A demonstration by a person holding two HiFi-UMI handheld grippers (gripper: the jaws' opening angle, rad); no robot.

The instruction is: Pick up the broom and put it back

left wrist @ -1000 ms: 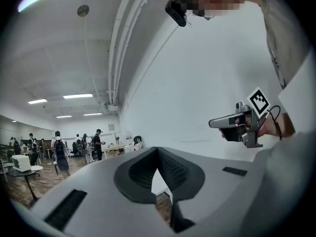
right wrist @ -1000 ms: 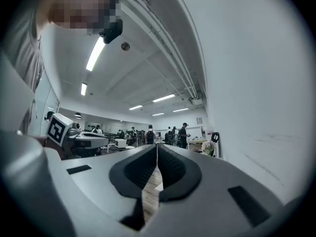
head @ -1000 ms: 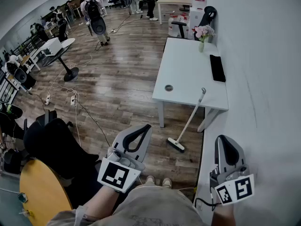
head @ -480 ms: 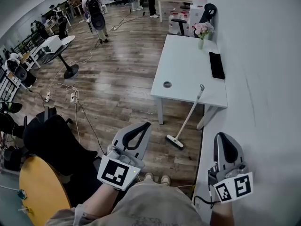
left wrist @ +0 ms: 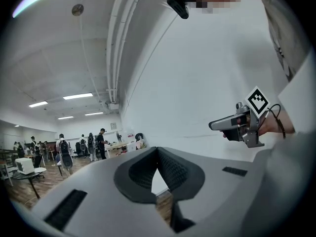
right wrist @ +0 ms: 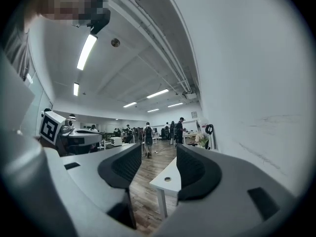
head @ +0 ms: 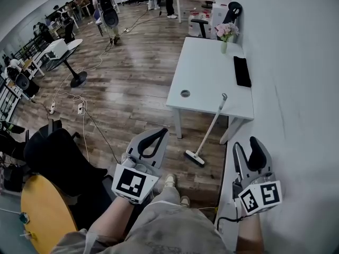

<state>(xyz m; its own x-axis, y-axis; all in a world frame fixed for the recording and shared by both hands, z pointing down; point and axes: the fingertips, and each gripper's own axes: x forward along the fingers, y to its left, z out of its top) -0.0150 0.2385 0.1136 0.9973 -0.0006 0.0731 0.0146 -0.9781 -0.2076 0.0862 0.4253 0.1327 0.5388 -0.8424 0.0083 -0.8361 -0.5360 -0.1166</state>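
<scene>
Against the front edge of the white table point(head: 204, 73), the broom point(head: 211, 126) leans with its head on the wooden floor point(head: 132, 89), well ahead of both grippers. The left gripper point(head: 161, 133) has its jaws together, empty. The right gripper point(head: 246, 144), just beside the wall point(head: 296, 89), has just been opening its jaws; they stand apart, nothing between them.

We see a brown plank floor point(head: 132, 94) running beside a plain white wall point(head: 296, 62). Against that wall stands a white table point(head: 206, 73) — flowers in a vase point(head: 225, 36) at its far end. Near us sit a black chair point(head: 55, 160) and a round yellow table point(head: 39, 210); cables point(head: 79, 115) trail across the boards, and strip lights point(right wrist: 86, 51) glow overhead.
</scene>
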